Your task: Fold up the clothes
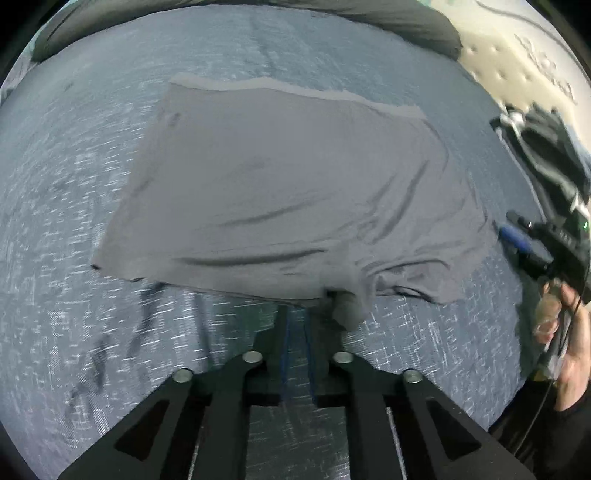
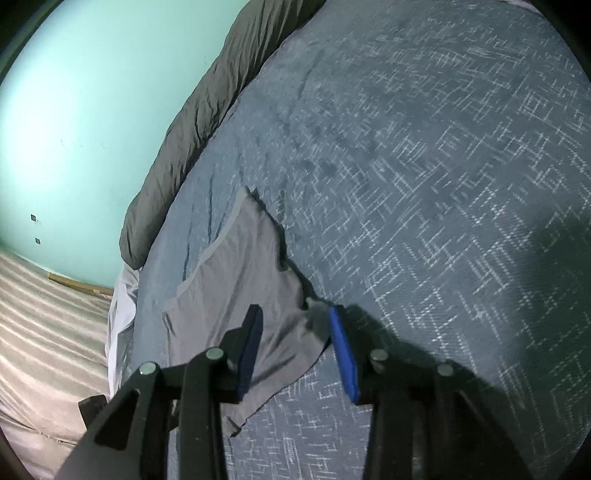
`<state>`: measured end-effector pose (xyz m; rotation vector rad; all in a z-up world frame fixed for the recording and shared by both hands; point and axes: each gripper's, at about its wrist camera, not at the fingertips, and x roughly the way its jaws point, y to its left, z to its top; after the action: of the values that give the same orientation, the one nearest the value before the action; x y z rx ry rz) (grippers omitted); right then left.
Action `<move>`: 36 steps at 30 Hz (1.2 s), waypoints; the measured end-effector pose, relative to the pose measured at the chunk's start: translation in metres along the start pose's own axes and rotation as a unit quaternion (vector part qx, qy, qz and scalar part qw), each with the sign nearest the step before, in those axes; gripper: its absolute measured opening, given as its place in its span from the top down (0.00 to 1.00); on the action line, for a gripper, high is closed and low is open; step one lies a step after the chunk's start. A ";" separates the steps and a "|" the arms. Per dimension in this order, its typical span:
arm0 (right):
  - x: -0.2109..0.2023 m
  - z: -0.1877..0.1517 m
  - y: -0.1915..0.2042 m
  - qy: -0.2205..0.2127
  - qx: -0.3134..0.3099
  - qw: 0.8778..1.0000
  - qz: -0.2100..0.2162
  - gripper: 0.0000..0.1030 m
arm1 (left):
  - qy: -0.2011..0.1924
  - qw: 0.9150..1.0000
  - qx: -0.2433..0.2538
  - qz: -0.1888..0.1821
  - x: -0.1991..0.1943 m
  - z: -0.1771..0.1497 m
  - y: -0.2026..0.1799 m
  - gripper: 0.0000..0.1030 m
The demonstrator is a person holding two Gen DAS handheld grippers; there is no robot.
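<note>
Left wrist view: left gripper (image 1: pixel 295 317) at near centre, pointing steeply down at the bed. Its blue pads sit close together with only a narrow slot between them; tips run under the near hem of the grey garment (image 1: pixel 280 199), and a small bunch of that hem hangs right at the tips. Blurred, so cannot tell if the pads pinch the cloth or just touch it.

The grey garment lies mostly flat on the blue patterned bedspread (image 1: pixel 92 184), spread from the near hem out to a lighter band along its far edge, with creases toward the right side. A corner on the near left is slightly lifted.

At right edge, a hand (image 1: pixel 569 343) holds the black handle of the other tool, whose blue tip meets the garment's right edge.

Far: dark rolled duvet (image 1: pixel 369 22) along the far side of the bed.

Right wrist view: right gripper (image 2: pixel 295 350) tongs clearly apart, blue pads on either side of the garment's near corner, cloth lying between them, not pressed. Left pad rests over the cloth, right pad just off its edge. Beyond, bedspread, duvet, then a pale green wall (image 2: pixel 92 110) far left; striped floor (image 2: pixel 44 314) near left.
</note>
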<state>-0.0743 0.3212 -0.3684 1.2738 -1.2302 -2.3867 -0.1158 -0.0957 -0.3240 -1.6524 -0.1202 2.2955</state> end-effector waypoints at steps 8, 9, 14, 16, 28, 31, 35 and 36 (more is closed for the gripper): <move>0.009 -0.001 0.000 0.006 -0.012 1.000 -0.014 0.62 | -0.062 0.993 -0.094 0.021 -0.021 0.001 0.056 0.68; 0.010 -0.001 0.001 0.007 -0.017 1.000 -0.017 0.62 | -0.070 0.992 -0.106 0.026 -0.024 0.000 0.066 0.68; 0.012 -0.001 0.000 0.005 -0.022 0.999 -0.024 0.81 | -0.089 0.984 -0.149 0.048 -0.027 -0.010 0.105 0.67; 0.014 -0.001 0.000 0.007 -0.024 0.999 -0.021 0.88 | -0.085 0.984 -0.153 0.045 -0.012 -0.001 0.107 0.68; 0.011 0.000 0.003 -0.003 -0.027 1.000 -0.010 1.00 | -0.099 0.983 -0.150 0.026 0.019 0.023 0.104 0.98; 0.004 0.005 0.001 -0.014 -0.025 1.000 -0.008 1.00 | -0.113 0.980 -0.159 0.033 0.010 0.026 0.109 0.98; 0.002 0.008 -0.002 -0.021 -0.020 1.000 -0.008 1.00 | -0.118 0.976 -0.179 0.034 0.007 0.029 0.118 0.98; 0.002 0.008 -0.003 -0.021 -0.017 1.000 -0.008 1.00 | -0.118 0.975 -0.185 0.033 0.004 0.028 0.122 0.98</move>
<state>-0.0810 0.3270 -0.3697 1.2349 -1.1885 -2.4472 -0.1680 -0.2073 -0.3482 -1.5501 -0.5854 2.6393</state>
